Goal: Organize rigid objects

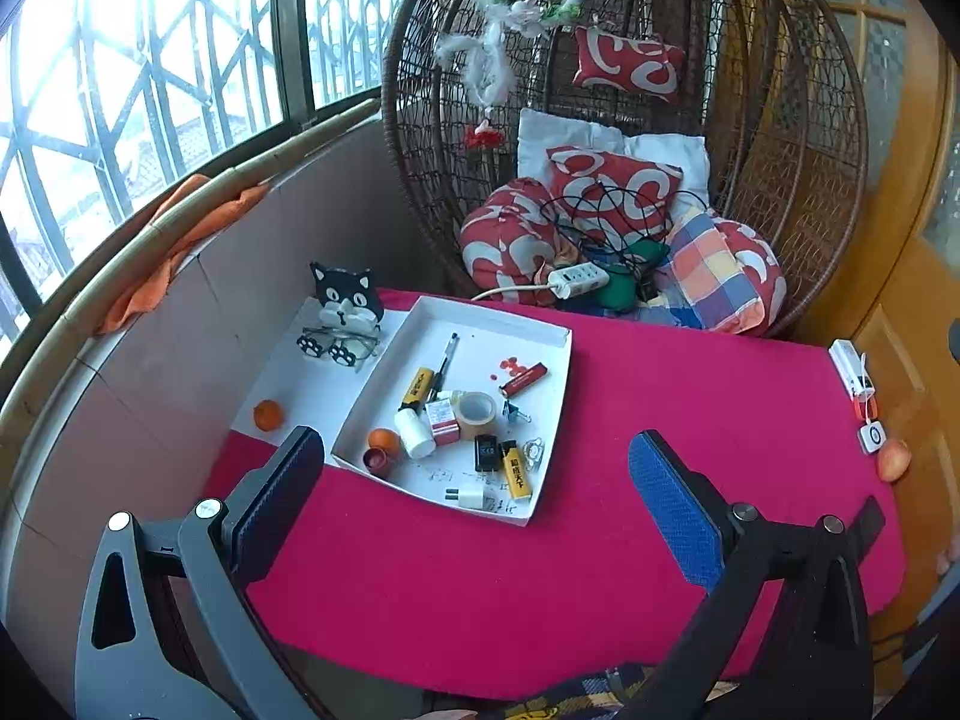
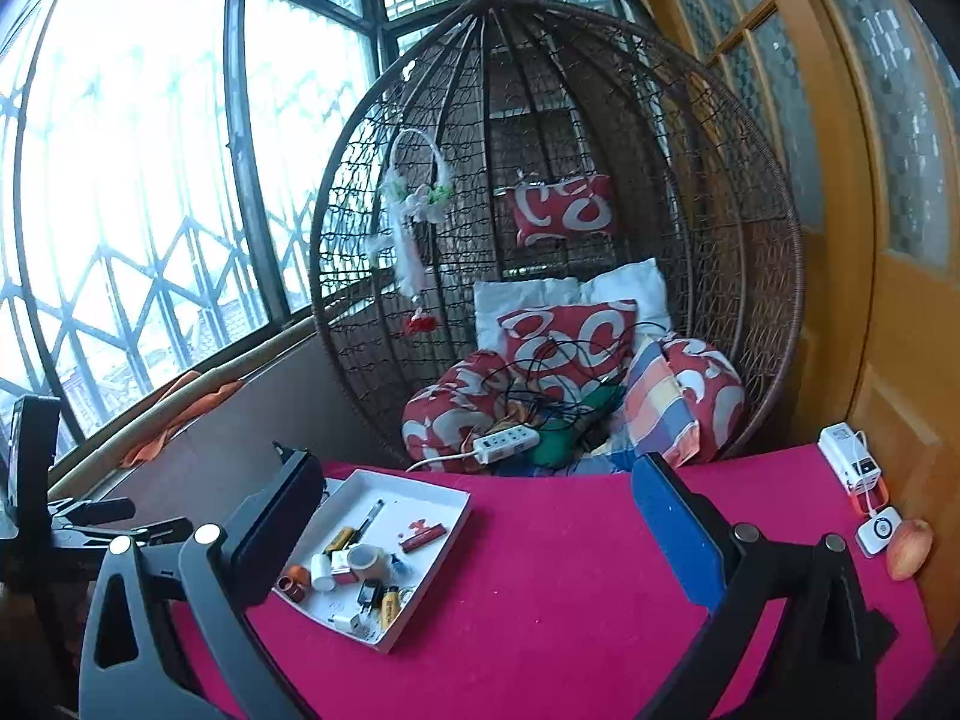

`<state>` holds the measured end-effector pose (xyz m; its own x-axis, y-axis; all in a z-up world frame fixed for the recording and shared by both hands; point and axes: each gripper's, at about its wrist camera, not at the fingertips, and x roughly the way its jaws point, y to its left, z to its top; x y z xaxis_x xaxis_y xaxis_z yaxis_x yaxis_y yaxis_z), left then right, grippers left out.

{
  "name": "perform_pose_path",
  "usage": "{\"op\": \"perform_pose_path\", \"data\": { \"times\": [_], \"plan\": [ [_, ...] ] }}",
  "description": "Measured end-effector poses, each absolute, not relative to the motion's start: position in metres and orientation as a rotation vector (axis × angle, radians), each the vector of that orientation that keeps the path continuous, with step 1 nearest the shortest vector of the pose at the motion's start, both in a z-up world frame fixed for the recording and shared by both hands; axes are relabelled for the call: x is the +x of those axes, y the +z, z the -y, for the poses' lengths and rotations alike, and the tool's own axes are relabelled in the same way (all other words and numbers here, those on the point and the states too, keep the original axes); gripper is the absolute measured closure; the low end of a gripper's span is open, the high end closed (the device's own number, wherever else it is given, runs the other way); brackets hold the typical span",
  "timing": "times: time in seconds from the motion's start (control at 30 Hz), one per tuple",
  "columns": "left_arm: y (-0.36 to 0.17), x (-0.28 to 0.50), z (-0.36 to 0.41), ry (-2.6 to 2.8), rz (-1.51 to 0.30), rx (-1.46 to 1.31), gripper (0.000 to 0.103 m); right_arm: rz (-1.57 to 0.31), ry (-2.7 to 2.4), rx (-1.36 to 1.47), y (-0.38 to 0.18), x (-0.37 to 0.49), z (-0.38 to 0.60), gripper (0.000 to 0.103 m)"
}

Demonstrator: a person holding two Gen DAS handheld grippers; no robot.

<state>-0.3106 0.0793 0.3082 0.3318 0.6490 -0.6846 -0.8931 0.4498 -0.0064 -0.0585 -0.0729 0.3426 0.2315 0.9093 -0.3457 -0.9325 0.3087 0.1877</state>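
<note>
A white tray [image 1: 543,324] [image 2: 459,498] lies on the pink tablecloth [image 1: 690,408] [image 2: 570,570]. It holds several small items: a tape roll [image 1: 477,414] [image 2: 367,560], a white bottle [image 1: 414,433], a yellow lighter [image 1: 516,469], a black charger [image 1: 486,452], a red flat piece [image 1: 523,379] [image 2: 423,537], a pen [image 1: 445,360] and a white plug [image 1: 467,496]. My left gripper [image 1: 477,498] stands open just short of the tray's near edge, nothing between its fingers. My right gripper [image 2: 480,534] is also open and empty, above the cloth to the tray's right.
A wicker hanging chair [image 1: 780,138] [image 2: 750,300] with cushions and a power strip [image 1: 579,279] stands behind the table. A cat-shaped holder [image 1: 345,300] and an orange [image 1: 268,415] sit at the left. A white device [image 2: 852,465], small remote [image 2: 879,530] and apple [image 2: 909,547] lie at the right edge.
</note>
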Motion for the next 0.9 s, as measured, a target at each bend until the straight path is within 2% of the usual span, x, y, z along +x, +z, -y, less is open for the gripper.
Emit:
{"op": "perform_pose_path", "data": {
  "times": [0.9],
  "plan": [
    [0.303,-0.306,-0.077,1.042,-0.667,-0.447,0.0,-0.458,1.255,-0.059,0.334,-0.051,0.075,0.0]
  ]
}}
